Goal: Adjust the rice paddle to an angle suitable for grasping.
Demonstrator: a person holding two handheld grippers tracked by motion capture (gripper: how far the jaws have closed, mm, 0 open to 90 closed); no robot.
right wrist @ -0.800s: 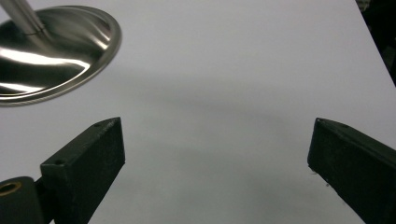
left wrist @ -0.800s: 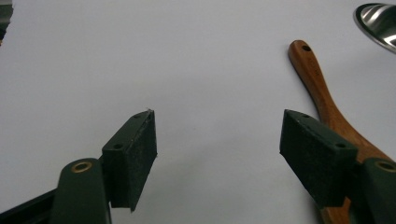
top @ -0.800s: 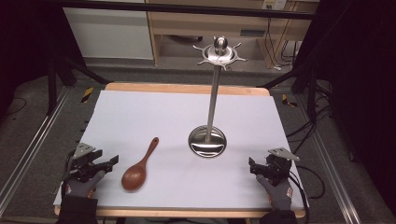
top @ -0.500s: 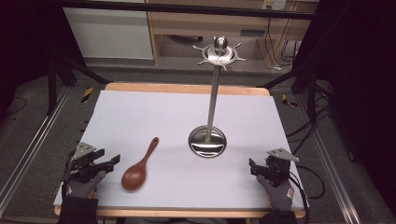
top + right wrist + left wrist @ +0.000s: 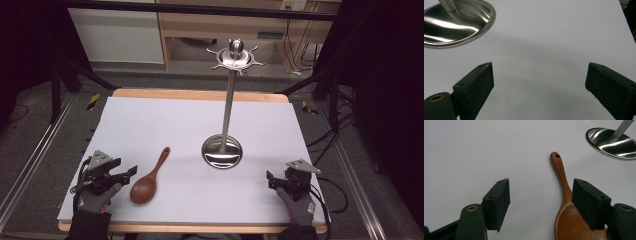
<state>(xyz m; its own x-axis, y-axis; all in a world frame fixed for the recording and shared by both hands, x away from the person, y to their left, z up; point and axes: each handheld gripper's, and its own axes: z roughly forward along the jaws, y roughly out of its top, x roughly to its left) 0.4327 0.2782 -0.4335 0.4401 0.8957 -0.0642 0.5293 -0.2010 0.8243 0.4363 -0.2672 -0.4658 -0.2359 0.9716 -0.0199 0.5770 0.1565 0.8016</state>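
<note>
Left gripper view puts our open left tool (image 5: 540, 202) beside the brown wooden spoon (image 5: 571, 217), handle pointing away; right tool (image 5: 539, 85) open, farther.

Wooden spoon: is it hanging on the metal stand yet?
No, the wooden spoon lies flat on the white table, left of the metal stand.

Right tool (image 5: 539, 87) with jaws spread wide over the bare white worktop (image 5: 554, 45); polished round stand base (image 5: 456, 22) and its post at 11 o'clock.
</note>
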